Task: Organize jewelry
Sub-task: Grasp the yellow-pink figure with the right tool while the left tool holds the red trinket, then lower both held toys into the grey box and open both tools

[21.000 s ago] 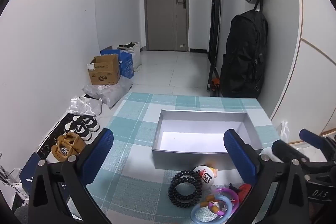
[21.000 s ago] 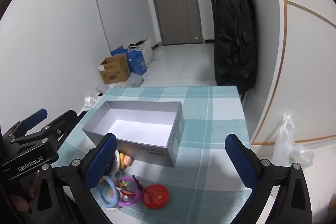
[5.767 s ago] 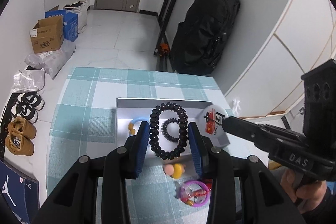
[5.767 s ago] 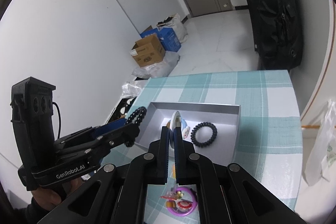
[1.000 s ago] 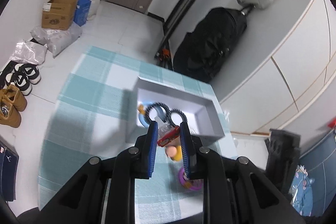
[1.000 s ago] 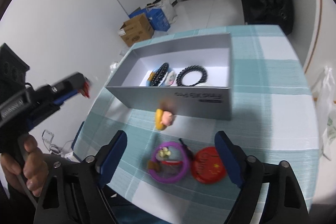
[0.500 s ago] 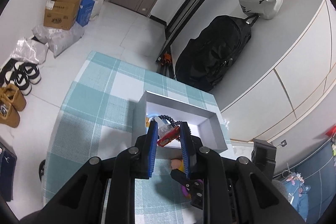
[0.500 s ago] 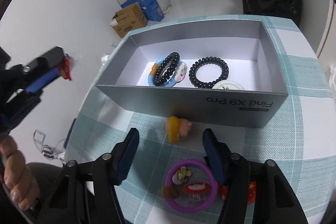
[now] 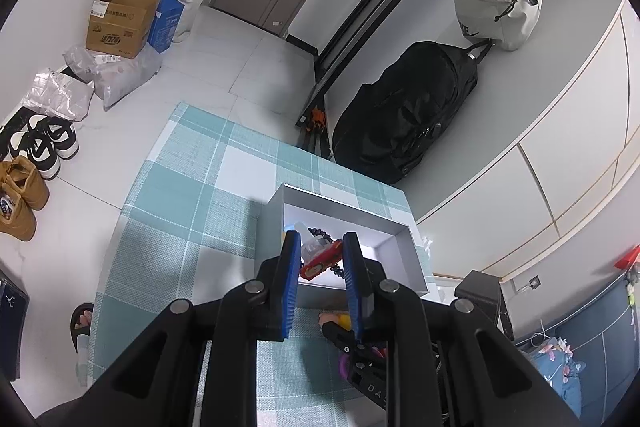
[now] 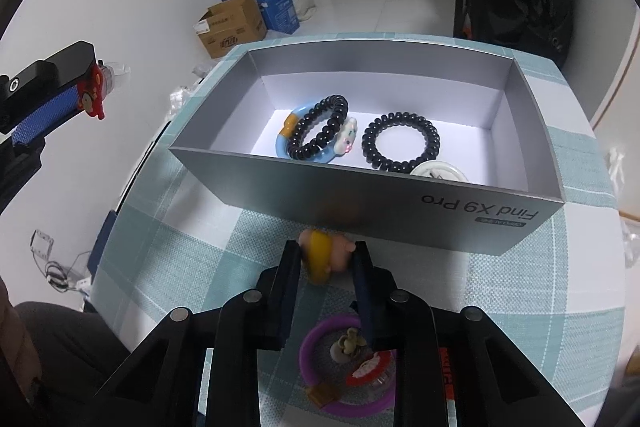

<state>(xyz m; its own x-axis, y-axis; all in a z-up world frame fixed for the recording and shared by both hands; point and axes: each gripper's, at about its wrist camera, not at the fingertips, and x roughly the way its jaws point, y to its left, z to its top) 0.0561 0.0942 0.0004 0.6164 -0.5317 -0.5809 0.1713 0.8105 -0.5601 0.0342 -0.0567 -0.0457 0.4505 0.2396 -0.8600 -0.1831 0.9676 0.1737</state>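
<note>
My left gripper (image 9: 320,259) is shut on a small red and clear charm (image 9: 318,259) and holds it high above the grey box (image 9: 404,267); the charm also shows in the right wrist view (image 10: 96,87). My right gripper (image 10: 326,259) is closed around a yellow and pink toy charm (image 10: 322,255) on the cloth just in front of the box's front wall (image 10: 360,195). Inside the box lie a blue ring (image 10: 282,143), a black bead bracelet (image 10: 320,131), a black coil hair tie (image 10: 400,141) and a white round piece (image 10: 440,173). A purple ring with charms (image 10: 344,371) lies under my right gripper.
The box stands on a teal checked tablecloth (image 9: 180,227). A black backpack (image 9: 404,111) leans on the wall beyond the table. Cardboard boxes (image 9: 120,23), bags and shoes (image 9: 24,187) lie on the floor to the left.
My right gripper moved forward and closed around the yellow and pink charm. My left gripper still holds the red charm and has risen slightly above the box.
</note>
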